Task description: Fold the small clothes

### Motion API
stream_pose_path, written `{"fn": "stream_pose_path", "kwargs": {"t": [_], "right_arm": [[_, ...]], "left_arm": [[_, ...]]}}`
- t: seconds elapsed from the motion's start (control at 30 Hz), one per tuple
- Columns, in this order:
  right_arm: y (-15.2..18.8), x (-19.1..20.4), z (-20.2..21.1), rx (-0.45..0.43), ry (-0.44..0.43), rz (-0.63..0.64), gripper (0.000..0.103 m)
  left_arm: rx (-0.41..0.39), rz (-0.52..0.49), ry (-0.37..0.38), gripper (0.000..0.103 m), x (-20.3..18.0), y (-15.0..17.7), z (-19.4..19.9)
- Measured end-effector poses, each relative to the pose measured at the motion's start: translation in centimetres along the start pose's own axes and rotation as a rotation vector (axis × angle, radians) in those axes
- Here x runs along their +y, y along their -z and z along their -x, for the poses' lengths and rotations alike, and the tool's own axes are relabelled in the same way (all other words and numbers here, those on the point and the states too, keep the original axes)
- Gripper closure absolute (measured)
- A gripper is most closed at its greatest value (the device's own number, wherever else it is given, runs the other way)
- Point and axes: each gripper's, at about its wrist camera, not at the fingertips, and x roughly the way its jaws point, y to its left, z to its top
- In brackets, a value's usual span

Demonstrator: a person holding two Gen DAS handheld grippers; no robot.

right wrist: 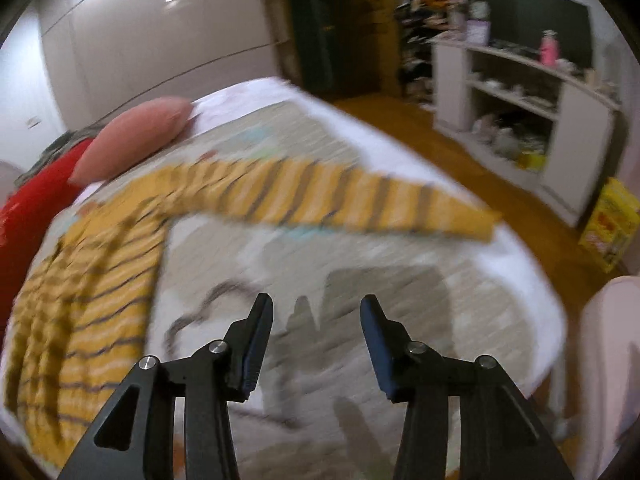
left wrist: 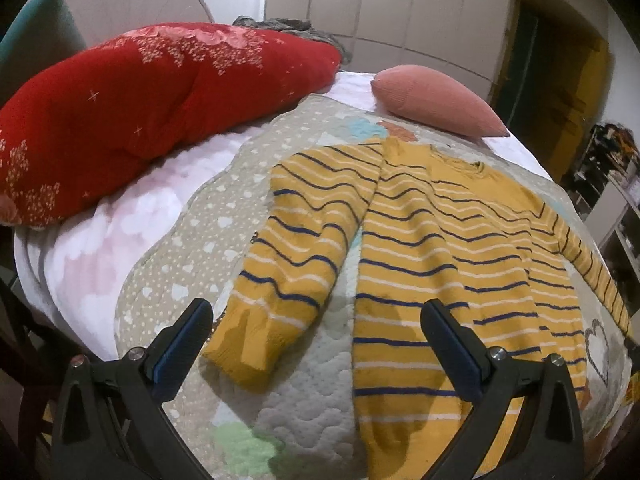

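Observation:
A yellow sweater (left wrist: 448, 248) with navy and white stripes lies flat on a quilted mat (left wrist: 304, 396) on the bed. Its left sleeve (left wrist: 296, 256) hangs down beside the body, cuff toward me. My left gripper (left wrist: 316, 312) is open and empty, hovering above the gap between that sleeve and the body. In the blurred right wrist view the sweater (right wrist: 88, 280) lies at the left, and its right sleeve (right wrist: 340, 196) stretches out to the right across the mat. My right gripper (right wrist: 316, 308) is open and empty above the bare mat (right wrist: 360, 280), below that sleeve.
A big red pillow (left wrist: 152, 104) and a pink cushion (left wrist: 436, 100) lie at the head of the bed. The bed edge (right wrist: 532, 280) drops to a wooden floor (right wrist: 460, 160) on the right, with a white shelf unit (right wrist: 560, 120) and a yellow box (right wrist: 608, 228) beyond.

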Motion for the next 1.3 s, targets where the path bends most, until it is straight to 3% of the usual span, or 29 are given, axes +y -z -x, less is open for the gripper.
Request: {"fn": "stream_pose_path", "kwargs": {"t": [0.37,0.87,1.1,1.2,1.3], "right_arm": [[2.6,8.3,-3.3,0.117,-0.172,0.091,0.053],[3.9,10.8,-3.9,0.161,-0.162,0.127,0.050],[3.7,11.1,-4.3,0.166,-0.161,0.135,0.047],[3.3,11.3,-3.9,0.164,-0.160,0.138,0.047],[3.2,11.7,-3.4,0.157,-0.151,0.150,0.047]], "left_arm": [[0.004,0.037,-0.031,0.000,2.5,0.5,-0.4],[0.021,0.142,-0.099,0.000,8.3,0.7,-1.8],[0.010,0.096,-0.120,0.000,10.0,-0.9,-2.9],[0.049,0.074,-0.067,0.000,10.0,-1.9,-4.6],[0.096,0.038,0.066,0.000,8.8,-2.3,-6.0]]}}
